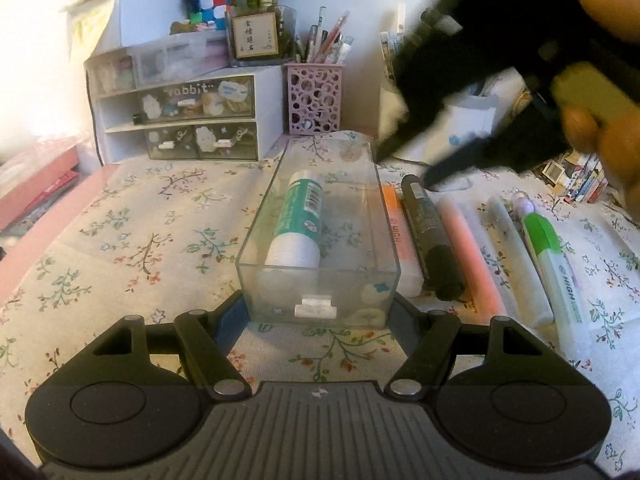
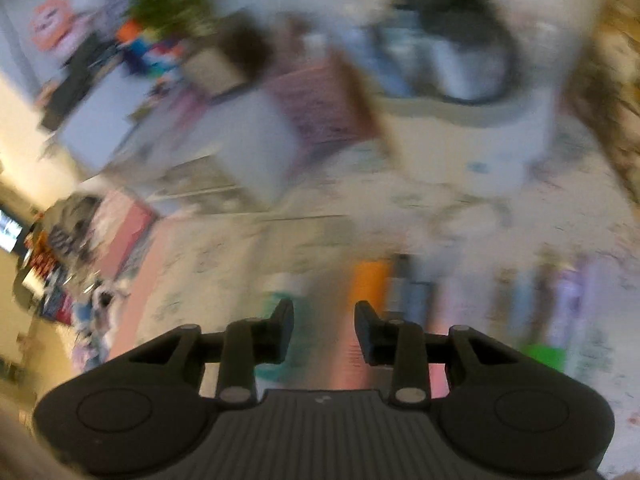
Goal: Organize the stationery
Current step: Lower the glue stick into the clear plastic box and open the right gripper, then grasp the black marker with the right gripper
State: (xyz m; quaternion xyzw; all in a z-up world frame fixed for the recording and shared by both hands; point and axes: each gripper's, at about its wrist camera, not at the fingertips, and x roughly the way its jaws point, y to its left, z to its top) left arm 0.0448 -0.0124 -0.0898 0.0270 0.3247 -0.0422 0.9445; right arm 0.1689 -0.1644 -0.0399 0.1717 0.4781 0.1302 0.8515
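clear plastic drawer standing on floral tablecloth, centre of left wrist view. one glue stick lying inside, green label, white end nearest camera. left gripper spread wide, one finger at each near corner of drawer; contact with walls cannot be told.

just right of drawer, laid in a row on the cloth: orange highlighter against drawer wall, black marker, pink pen, pale translucent pen, green-capped highlighter.

right gripper seen blurred at upper right, tips hovering over far end of black marker. in its own heavily blurred view, right gripper partly open, nothing between fingers.

behind drawer: pink perforated pen cup with pens, "rabbit" drawer unit.
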